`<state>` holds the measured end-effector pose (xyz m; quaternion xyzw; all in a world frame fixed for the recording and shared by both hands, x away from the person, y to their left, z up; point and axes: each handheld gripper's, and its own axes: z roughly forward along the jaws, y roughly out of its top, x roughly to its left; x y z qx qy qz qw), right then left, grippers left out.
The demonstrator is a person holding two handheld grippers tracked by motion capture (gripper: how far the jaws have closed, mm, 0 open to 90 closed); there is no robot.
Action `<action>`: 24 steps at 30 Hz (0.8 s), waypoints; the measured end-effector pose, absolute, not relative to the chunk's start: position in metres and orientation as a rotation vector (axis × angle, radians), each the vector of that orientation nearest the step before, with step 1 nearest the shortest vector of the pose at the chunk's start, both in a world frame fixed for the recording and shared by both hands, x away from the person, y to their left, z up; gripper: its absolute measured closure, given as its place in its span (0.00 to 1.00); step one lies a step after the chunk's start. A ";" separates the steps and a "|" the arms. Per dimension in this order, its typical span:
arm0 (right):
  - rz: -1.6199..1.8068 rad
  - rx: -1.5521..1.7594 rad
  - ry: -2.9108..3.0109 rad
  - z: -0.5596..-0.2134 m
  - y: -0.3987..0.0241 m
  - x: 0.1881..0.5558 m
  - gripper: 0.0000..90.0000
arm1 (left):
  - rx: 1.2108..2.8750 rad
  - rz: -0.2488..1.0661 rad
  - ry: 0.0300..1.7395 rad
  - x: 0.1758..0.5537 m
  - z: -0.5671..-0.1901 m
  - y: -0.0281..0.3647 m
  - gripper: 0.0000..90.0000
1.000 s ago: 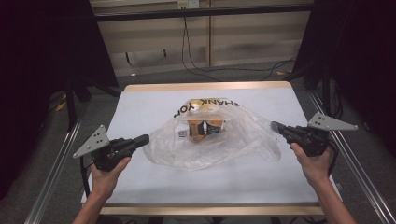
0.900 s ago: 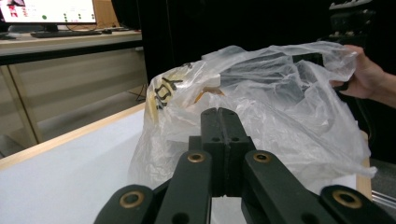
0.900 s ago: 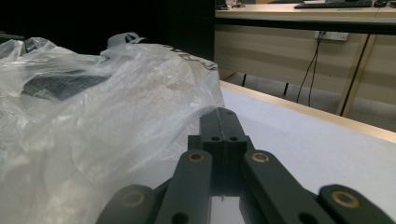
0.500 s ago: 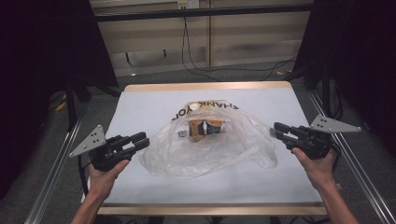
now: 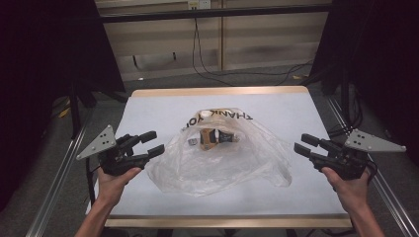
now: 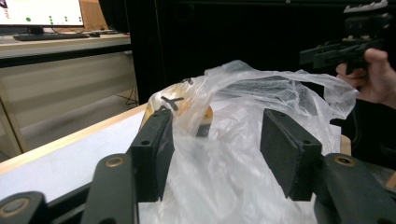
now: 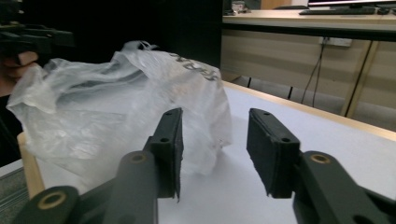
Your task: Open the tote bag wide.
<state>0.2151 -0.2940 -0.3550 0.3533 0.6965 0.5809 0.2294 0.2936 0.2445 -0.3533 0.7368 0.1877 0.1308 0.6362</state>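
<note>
My hands rest low at either side of the table (image 5: 148, 106), both grippers, left (image 5: 153, 143) and right (image 5: 302, 142), just opened and empty, pointing at the plastic bag (image 5: 222, 153) slumped mid-table between them.

Seen from above, the person's two forearms came in from six o'clock. The left hand (image 5: 114, 181) held the left gripper (image 5: 154, 143) at about eight o'clock, its tips aimed toward three o'clock and slightly up. The right hand (image 5: 352, 183) held the right gripper (image 5: 301, 142) at about four o'clock, its tips aimed toward nine o'clock. Both grippers' jaws had just been opening and stood parted, their pads pressing on nothing. A grey three-cornered plate sat atop each gripper, outboard of the hand.
</note>
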 end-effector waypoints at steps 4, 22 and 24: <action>1.593 0.898 2.003 -0.343 -0.258 0.231 0.36 | 1.734 0.299 0.429 0.312 -0.351 0.225 0.38; 1.441 0.886 2.238 -0.367 -0.216 0.307 0.95 | 1.984 0.218 0.389 0.363 -0.384 0.197 0.92; 1.447 0.887 2.229 -0.367 -0.217 0.309 0.97 | 1.986 0.212 0.387 0.364 -0.385 0.196 1.00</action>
